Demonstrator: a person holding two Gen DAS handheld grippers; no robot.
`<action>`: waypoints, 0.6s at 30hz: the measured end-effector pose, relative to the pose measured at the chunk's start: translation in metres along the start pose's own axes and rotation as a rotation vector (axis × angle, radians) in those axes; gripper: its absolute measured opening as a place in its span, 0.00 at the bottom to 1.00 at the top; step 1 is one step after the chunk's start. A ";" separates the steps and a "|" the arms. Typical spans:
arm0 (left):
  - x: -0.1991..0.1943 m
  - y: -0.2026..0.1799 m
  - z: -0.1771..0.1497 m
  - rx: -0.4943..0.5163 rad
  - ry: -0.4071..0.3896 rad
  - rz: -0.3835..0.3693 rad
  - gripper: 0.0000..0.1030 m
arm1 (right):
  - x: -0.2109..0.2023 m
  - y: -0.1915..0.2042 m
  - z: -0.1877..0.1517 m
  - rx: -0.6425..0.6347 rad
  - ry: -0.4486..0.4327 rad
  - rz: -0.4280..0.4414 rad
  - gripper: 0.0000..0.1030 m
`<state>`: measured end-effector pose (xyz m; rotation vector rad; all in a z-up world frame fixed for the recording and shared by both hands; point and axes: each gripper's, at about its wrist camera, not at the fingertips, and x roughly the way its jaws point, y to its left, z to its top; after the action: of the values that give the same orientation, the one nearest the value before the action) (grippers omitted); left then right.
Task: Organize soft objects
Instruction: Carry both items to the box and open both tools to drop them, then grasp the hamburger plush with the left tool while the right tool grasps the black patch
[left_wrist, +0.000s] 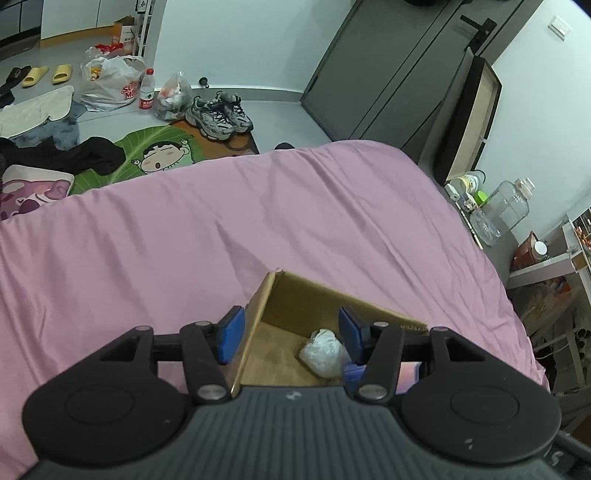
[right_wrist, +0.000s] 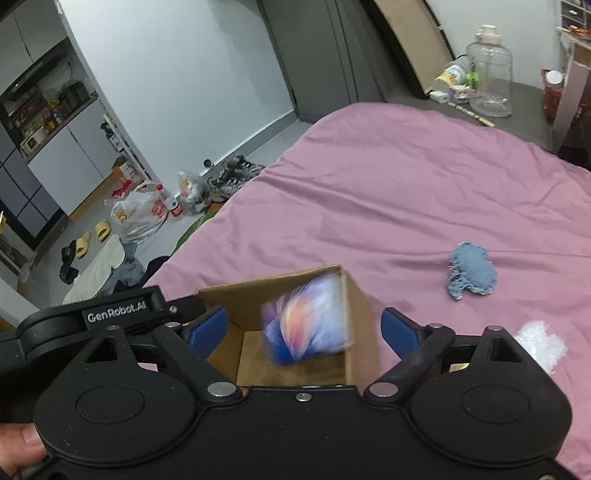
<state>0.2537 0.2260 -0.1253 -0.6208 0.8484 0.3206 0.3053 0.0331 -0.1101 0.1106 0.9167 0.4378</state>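
Observation:
An open cardboard box stands on the pink bed sheet. Inside it lies a crumpled white plastic bag. My left gripper is open above the box, its left pad outside the box's left wall. My right gripper is open over the same box. A blue, pink and white soft object shows blurred in the box mouth, touching neither pad. A blue fuzzy cloth and a white crumpled plastic piece lie on the sheet to the right.
Left of the bed, the floor holds sneakers, plastic bags, a water bottle, slippers and a cartoon mat. A dark bedside surface at the right carries a clear jar and small items. A hand holds the right gripper.

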 end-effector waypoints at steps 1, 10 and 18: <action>-0.001 0.000 -0.001 0.002 -0.001 0.000 0.55 | -0.003 -0.002 0.000 -0.003 -0.003 -0.002 0.87; -0.018 -0.027 -0.016 0.097 -0.024 -0.023 0.72 | -0.054 -0.044 -0.006 0.019 -0.052 -0.064 0.87; -0.029 -0.060 -0.039 0.192 -0.029 -0.027 0.73 | -0.093 -0.096 -0.017 0.050 -0.082 -0.135 0.88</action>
<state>0.2416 0.1545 -0.0995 -0.4479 0.8314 0.2198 0.2729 -0.0940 -0.0778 0.1108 0.8488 0.2827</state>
